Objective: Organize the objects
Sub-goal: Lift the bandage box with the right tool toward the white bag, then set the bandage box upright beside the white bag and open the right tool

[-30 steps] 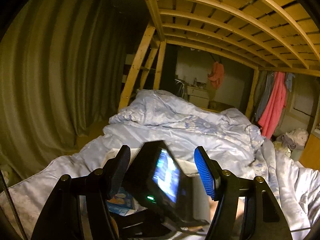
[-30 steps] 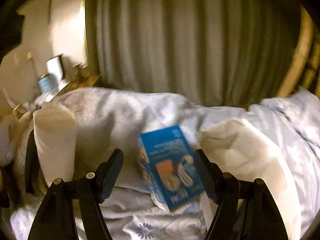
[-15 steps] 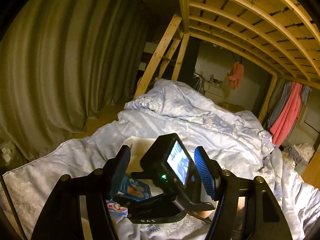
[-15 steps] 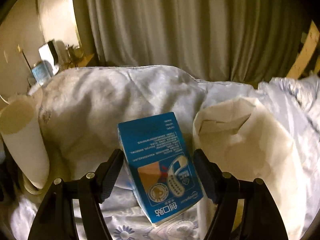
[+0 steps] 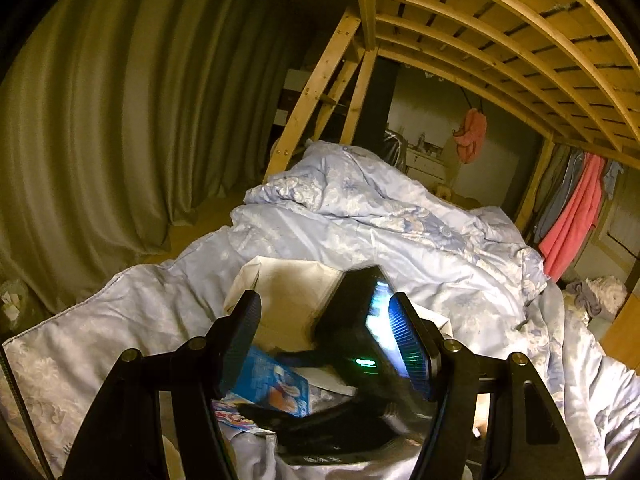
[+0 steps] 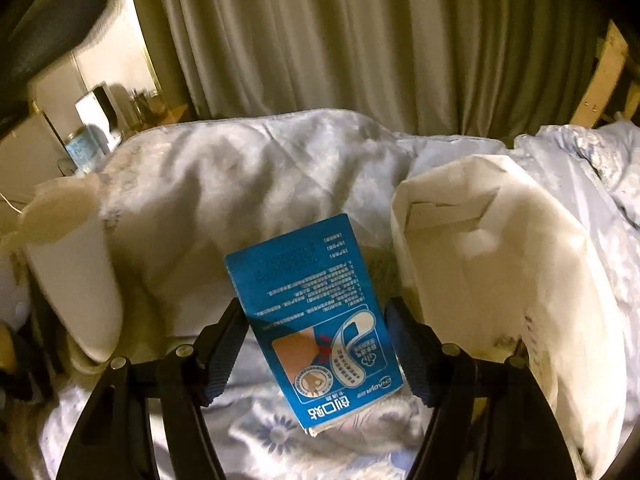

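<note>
A smooth white tube (image 6: 70, 276) leans at left. The right gripper (image 6: 316, 344), jaws closing, straddles a flat glossy blue box (image 6: 316, 328) on the rumpled floral quilt (image 6: 224, 184); a creased paper bag (image 6: 500, 264) stands right. The left gripper (image 5: 324, 344) gapes.

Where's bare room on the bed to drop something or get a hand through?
Free: quilt between roll and box, back to the curtain; also quilt right of the bag. Crowded: narrow gap between box and bag.
</note>
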